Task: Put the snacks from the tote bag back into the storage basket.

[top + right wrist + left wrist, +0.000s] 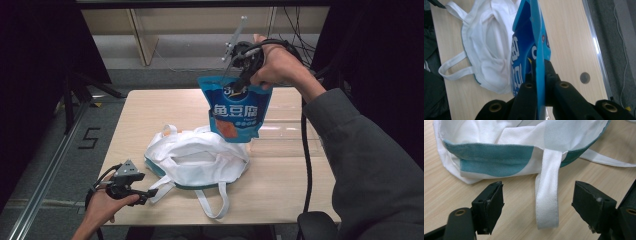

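Blue snack pouch (239,111) hangs in the upper middle of the high view, pinched by its top edge in the right gripper (243,75), whose jaws are clamped tight on the flat sealed rim. In the right gripper view the pouch (534,50) runs edge-on up the centre of the frame, a thin glossy film with white lettering, gripped on the seam, probably because that flat strip is the one part thin enough to pinch without squashing the contents. Its bottom corner hovers just above the mouth of the white tote bag (197,160), which lies slumped in the middle of the frame on the pale wooden table (285,190); the pouch seems poised to go down into that opening.

At the lower left of the high view, the left gripper (150,192) rests low by the table's near edge, jaws standing wide apart. In the left gripper view, one of the bag's handles (547,195), a flat band of coarse woven webbing folded into a loop, lies on the wood between the two black jaws without either pad touching it. Placed so, that gripper could close on the strap and steady or lift the bag's mouth. The tote (499,152) itself is soft white cloth with a teal band along its rim, limp and creased, so its opening sags half shut.
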